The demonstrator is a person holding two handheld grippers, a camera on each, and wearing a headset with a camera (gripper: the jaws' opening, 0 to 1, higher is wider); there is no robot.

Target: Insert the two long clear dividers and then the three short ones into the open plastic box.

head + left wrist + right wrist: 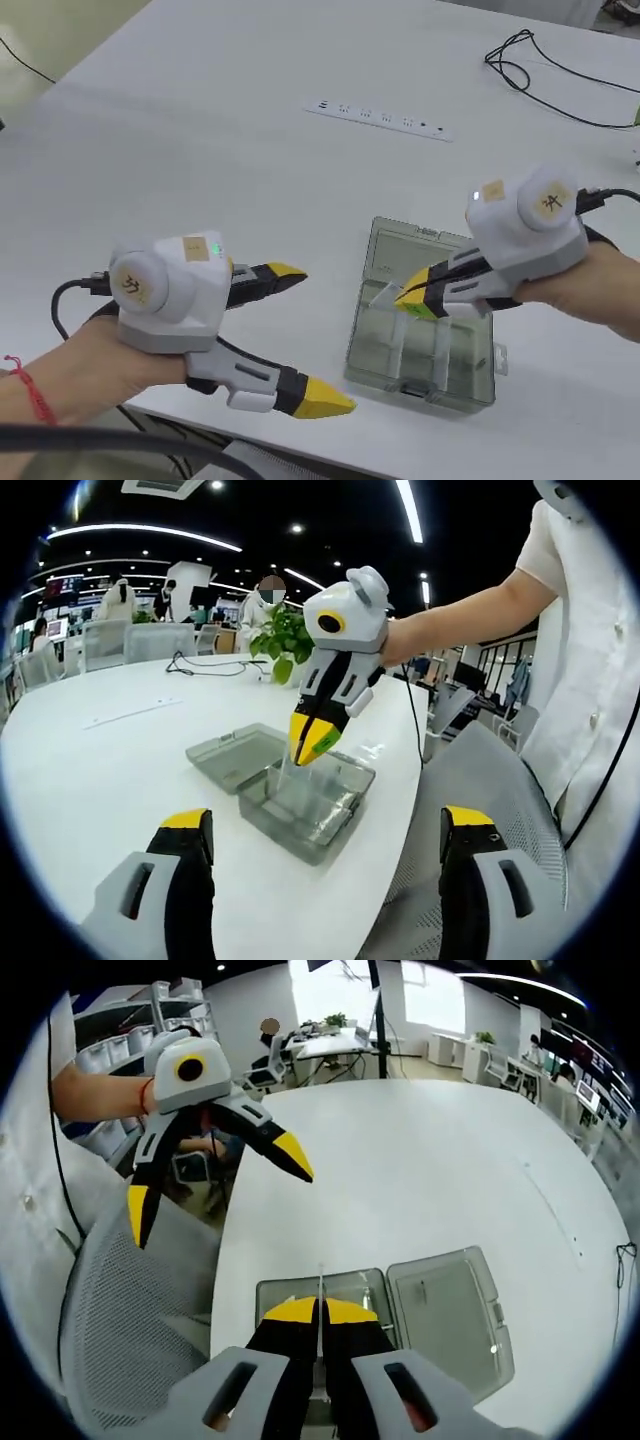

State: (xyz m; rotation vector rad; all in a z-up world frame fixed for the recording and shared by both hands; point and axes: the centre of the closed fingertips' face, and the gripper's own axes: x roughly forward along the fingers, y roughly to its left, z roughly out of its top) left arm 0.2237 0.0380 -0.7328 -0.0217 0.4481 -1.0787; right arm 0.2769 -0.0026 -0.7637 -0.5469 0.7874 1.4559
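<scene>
- A white worktop (200,150) has an open plastic box (420,392) on it, close to the front edge by the person.
- The box's lid (410,245) lies flat, folded back on the far side.
- The right hand-held gripper (412,300) is over the box. Its two yellow-tipped jaws are pressed together, and they pinch a thin clear divider (320,1282).
- In the right gripper view the divider sticks out from between the jaws. It is seen edge-on, like a thin line, and it points at the open box.
- I cannot tell if it is a long divider or a short one, or if it touches the box.
- Some clear pieces (440,350) stand up inside the box. They are too see-through to count.
- The left hand-held gripper (305,335) is off to the left of the box, over the worktop's front edge. Its jaws are spread wide and hold nothing.
- A white power strip (378,118) lies far back on the worktop, well apart from the box.
- A black cable (540,80) curls at the far right corner.
- The person's left wrist has a red band (30,392).
</scene>
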